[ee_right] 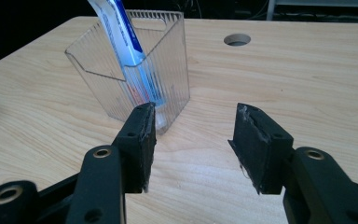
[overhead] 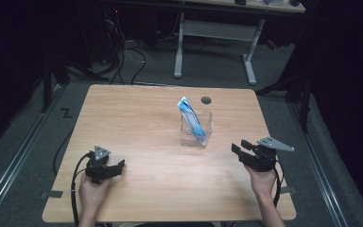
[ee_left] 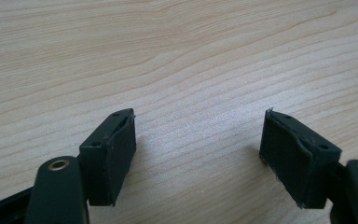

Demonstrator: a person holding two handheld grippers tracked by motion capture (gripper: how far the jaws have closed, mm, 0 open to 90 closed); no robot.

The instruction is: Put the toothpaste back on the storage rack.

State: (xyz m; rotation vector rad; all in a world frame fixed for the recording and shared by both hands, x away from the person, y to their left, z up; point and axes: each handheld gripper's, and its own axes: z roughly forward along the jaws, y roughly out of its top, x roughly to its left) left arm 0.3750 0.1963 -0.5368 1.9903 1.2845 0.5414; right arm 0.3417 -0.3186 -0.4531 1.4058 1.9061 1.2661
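Right claw (ee_right: pixel 193 144) gapes empty near what seems a toothpaste tube (ee_right: pixel 121 32).

Count: one light wood-grain bench (overhead: pixel 137 118) with one round dark cable hole (overhead: pixel 206 100) near its far edge; one clear ribbed plastic box (overhead: pixel 204 124) on it, and one white-and-blue toothpaste tube (overhead: pixel 191 117) standing tilted inside that box. Two black two-jaw claws: left claw (overhead: pixel 119 165) and right claw (overhead: pixel 237 147), one per hand, two hands, each claw with one grey three-cornered plate on top. Behind the bench: one white-legged table frame (overhead: pixel 179 45) on the floor.
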